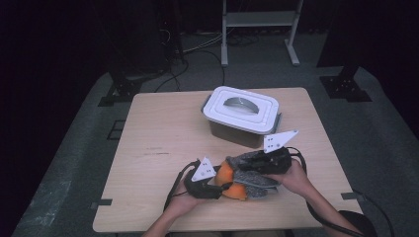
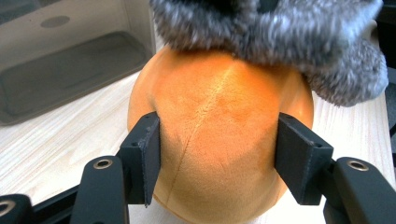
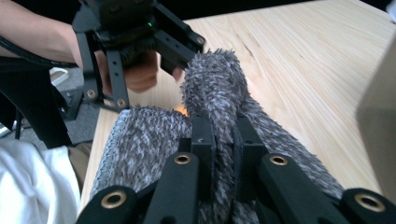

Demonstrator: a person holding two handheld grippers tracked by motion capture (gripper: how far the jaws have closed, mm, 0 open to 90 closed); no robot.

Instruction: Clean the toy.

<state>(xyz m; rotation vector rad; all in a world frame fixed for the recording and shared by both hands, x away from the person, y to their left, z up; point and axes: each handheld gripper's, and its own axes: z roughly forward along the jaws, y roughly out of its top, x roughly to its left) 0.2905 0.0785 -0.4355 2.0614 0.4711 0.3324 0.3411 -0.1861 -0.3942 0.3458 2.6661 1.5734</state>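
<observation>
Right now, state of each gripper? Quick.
Left gripper: closed on the orange part of the plush toy, jaws on both its sides.
Right gripper: closed on a fold of the toy's grey fur.

From my seat, the left half of the desk (image 1: 153, 143) lies bare, so I have open room to pass there. The lidded white box (image 1: 242, 116) blocks the far middle. Near the front edge the orange and grey plush toy (image 1: 242, 180) sits between both hand-held grippers, with the box just beyond it
</observation>
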